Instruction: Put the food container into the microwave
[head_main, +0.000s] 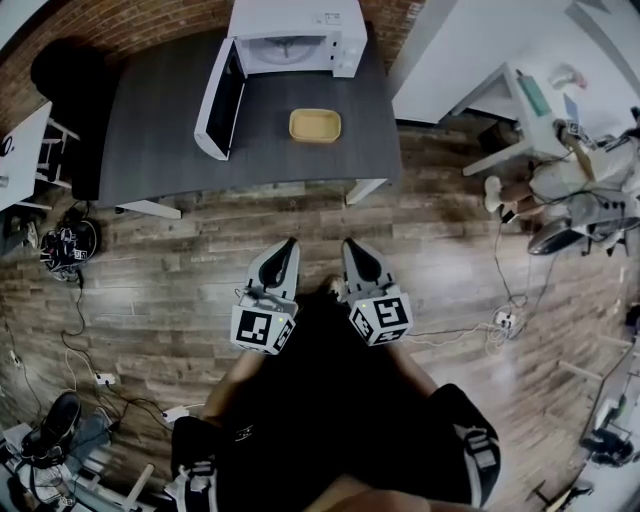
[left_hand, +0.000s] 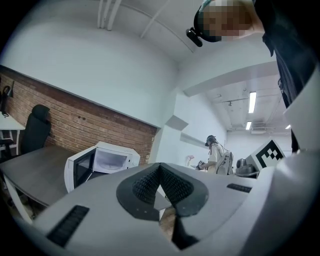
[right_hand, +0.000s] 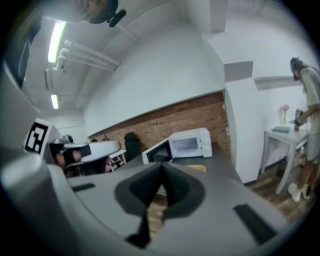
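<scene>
A person stands on a wood-plank floor (head_main: 180, 280), well back from a dark grey table (head_main: 160, 130), holding the left gripper (head_main: 289, 245) and right gripper (head_main: 351, 246) side by side close to the body, both pointing toward the table. Each gripper's own view shows its ridged jaws clenched tip to tip with nothing between them. The yellow food container (head_main: 315, 125) sits on the tabletop in front of the white microwave (head_main: 295, 35), just to the right of the microwave door (head_main: 222, 100), which hangs wide open over the table. The container is outside the oven and apart from both grippers. The microwave stands at the far edge of the table against a brick wall (left_hand: 75, 120), its lit white cavity facing the person. A black office chair (head_main: 65, 75) is drawn up at the table's left end, and cables (head_main: 80, 330) trail across the floor at the left. In the right gripper view another person (right_hand: 307, 100) stands at a white desk (right_hand: 282, 132) on the far right, well apart from the table.
</scene>
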